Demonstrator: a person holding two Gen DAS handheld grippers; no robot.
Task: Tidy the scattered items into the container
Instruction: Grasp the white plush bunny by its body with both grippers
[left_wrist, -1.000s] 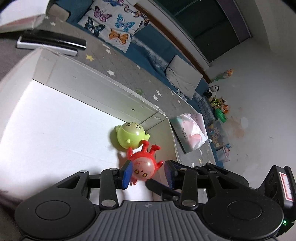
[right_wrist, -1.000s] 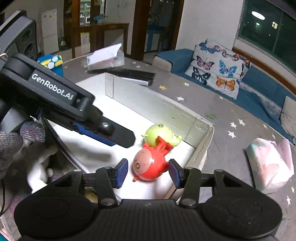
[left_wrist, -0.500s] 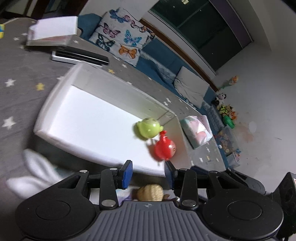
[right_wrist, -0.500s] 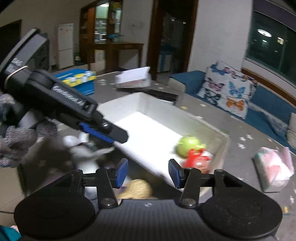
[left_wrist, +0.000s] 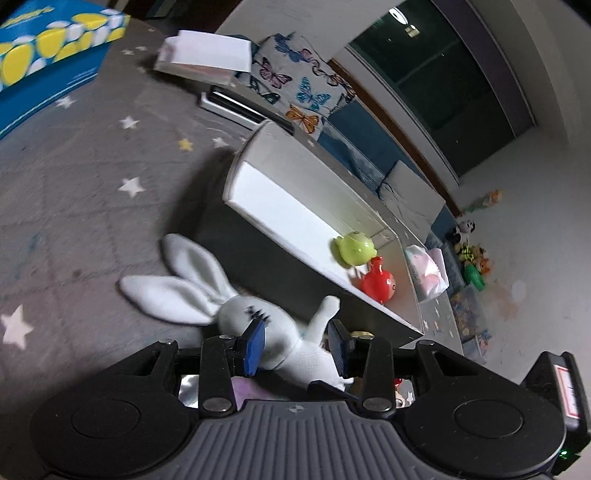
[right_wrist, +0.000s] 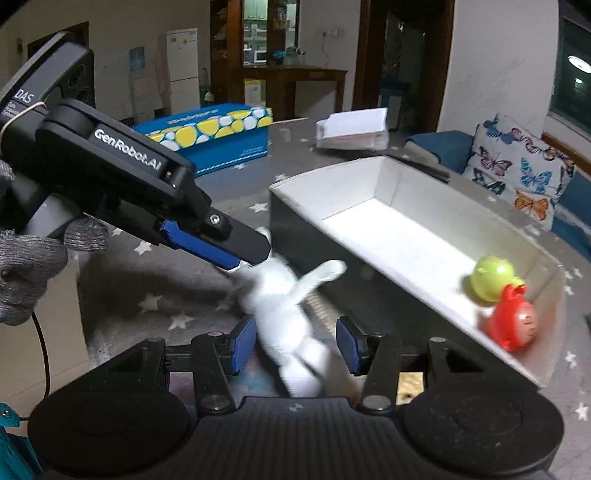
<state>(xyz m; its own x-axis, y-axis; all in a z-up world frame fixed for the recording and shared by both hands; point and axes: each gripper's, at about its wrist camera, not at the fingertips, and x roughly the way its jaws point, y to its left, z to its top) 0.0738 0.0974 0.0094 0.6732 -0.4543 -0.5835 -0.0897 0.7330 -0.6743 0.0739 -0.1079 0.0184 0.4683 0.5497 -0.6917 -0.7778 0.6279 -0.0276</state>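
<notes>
A white plush rabbit (left_wrist: 221, 295) lies on the grey star-patterned cloth just outside the near wall of the white box (left_wrist: 314, 206). My left gripper (left_wrist: 296, 346) is open, with the rabbit's head and chest between its blue pads; no squeeze shows. In the right wrist view the left gripper (right_wrist: 255, 254) hangs over the rabbit's head. My right gripper (right_wrist: 296, 345) is open around the rabbit's (right_wrist: 288, 306) lower body and legs. Inside the box (right_wrist: 332, 170), a green toy (right_wrist: 493, 277) and a red toy (right_wrist: 513, 325) lie together in the end corner.
A tan toy (right_wrist: 410, 384) lies close under the right gripper. A blue-and-yellow carton (right_wrist: 210, 136) and a white paper box (right_wrist: 354, 129) stand beyond. A pink tissue pack (left_wrist: 426, 271) lies past the box's end. A person's gloved hand (right_wrist: 26, 266) holds the left gripper.
Both grippers have drawn back out of the box, away from the red and green toys, which stay in its corner. The white rabbit has come between the fingers of both.
</notes>
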